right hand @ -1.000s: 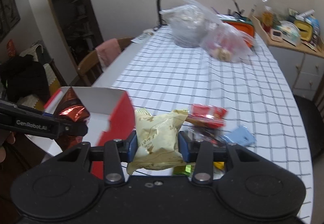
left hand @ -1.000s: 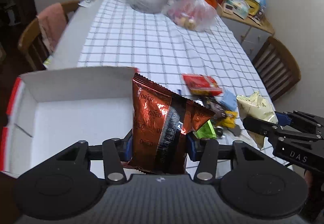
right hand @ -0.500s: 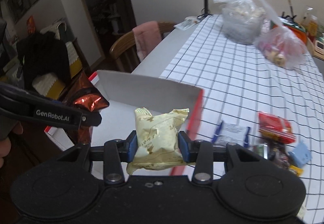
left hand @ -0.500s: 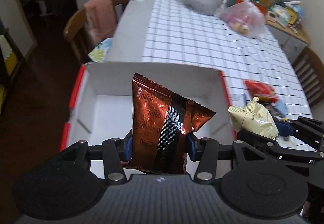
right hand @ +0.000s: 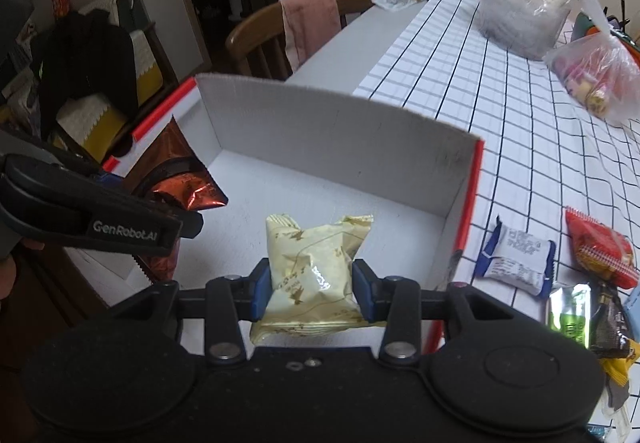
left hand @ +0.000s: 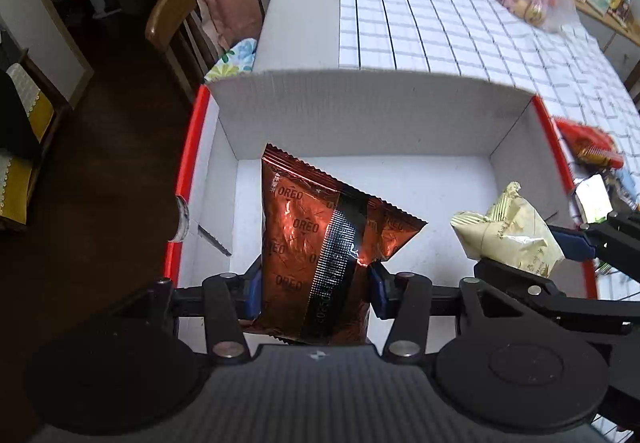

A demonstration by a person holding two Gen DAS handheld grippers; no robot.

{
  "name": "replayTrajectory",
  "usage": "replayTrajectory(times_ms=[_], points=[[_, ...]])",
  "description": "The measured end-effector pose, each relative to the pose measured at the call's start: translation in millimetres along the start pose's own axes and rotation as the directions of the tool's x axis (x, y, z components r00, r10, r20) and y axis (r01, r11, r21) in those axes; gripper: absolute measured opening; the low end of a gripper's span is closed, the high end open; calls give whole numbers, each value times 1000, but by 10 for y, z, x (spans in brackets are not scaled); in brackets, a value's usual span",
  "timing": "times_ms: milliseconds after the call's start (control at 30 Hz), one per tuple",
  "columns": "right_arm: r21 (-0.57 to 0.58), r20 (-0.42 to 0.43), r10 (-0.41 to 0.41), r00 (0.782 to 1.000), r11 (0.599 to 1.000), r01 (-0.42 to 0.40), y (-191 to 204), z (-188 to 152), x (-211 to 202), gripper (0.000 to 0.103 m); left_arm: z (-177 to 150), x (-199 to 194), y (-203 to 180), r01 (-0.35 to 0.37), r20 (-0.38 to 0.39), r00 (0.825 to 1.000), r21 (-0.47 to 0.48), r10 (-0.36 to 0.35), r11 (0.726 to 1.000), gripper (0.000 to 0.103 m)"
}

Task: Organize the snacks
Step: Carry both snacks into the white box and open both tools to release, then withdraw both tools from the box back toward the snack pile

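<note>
While both packets hang over the empty white box (left hand: 360,115), you are readying a drop.
Left gripper (left hand: 314,293) is pinching the Oreo bag (left hand: 320,239) upright near the box's left wall; right gripper (right hand: 312,289) is pinching the cream packet (right hand: 314,271) toward its right wall, keeping them apart.

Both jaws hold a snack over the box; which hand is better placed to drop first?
Probably left: its Oreo packet hangs over the middle of the white box. The right's cream packet sits nearer the red-edged side wall.
</note>
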State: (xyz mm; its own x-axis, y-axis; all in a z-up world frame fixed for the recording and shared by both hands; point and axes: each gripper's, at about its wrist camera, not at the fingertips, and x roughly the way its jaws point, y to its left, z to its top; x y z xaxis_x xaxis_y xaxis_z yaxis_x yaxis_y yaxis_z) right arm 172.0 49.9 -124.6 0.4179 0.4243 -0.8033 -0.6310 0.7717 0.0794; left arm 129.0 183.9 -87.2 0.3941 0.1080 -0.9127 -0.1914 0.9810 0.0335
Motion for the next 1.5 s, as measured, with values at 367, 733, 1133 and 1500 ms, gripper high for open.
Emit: replayTrajectory(times_ms=[367, 733, 1133, 1500], points=[[-30, -42, -21, 999, 999, 20, 67, -75, 134, 42, -79, 219, -84, -12, -53, 998, 67, 16, 998, 49], [-29, -33, -25, 999, 999, 24, 92, -117, 84, 47, -122, 225, -67, -6, -32, 999, 65, 8, 998, 55], [27, 62, -18, 998, 1000, 16, -37, -159, -351, 75, -211, -111, -76, 14, 62, 998, 60, -18, 998, 63], [66, 182, -17, 983, 998, 5, -120, -221, -933, 92, -308, -501, -182, 52, 164, 984, 87, -66, 995, 76]])
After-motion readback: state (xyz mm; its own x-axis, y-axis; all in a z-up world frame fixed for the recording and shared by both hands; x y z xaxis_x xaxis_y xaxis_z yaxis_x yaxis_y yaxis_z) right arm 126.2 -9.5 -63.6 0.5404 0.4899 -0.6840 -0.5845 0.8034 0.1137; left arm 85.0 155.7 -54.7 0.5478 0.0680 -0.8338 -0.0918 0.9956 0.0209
